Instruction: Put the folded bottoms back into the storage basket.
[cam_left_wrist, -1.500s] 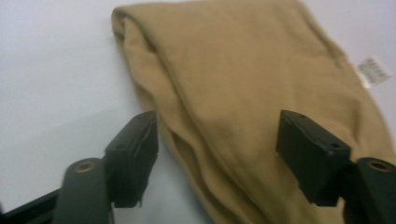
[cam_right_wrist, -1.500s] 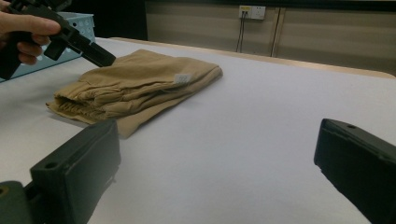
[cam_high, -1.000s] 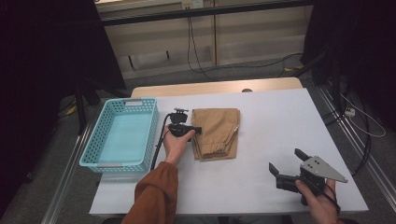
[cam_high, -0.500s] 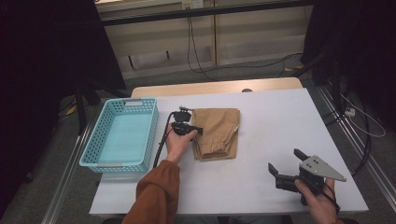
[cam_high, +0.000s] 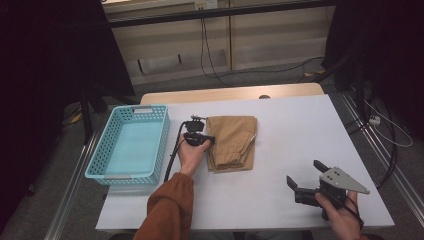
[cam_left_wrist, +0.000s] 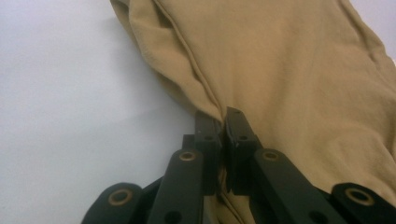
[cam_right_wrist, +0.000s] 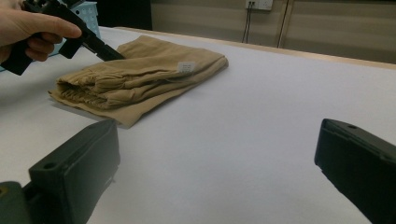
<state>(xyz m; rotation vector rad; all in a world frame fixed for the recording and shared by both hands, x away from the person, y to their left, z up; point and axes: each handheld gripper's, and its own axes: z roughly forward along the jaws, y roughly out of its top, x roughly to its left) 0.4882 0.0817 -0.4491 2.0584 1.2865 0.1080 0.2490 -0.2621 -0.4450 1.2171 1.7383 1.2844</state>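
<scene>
Folded tan trousers (cam_high: 232, 143) lying mid-desk (cam_high: 300, 135), just right of a turquoise basket (cam_high: 131, 145). Left gripper (cam_left_wrist: 223, 123) at the trousers' left edge, fingers (cam_left_wrist: 240, 135) clenched on a fold of the cloth along a seam, seen close up in the left gripper view; held by the left hand (cam_high: 192, 152) with an orange sleeve (cam_high: 167, 210) behind. Right gripper (cam_high: 304, 181) near the desk's front right corner, well apart from the trousers, fingers (cam_right_wrist: 79, 163) spread wide and grasping nothing, pointed toward the trousers in the right gripper view
</scene>
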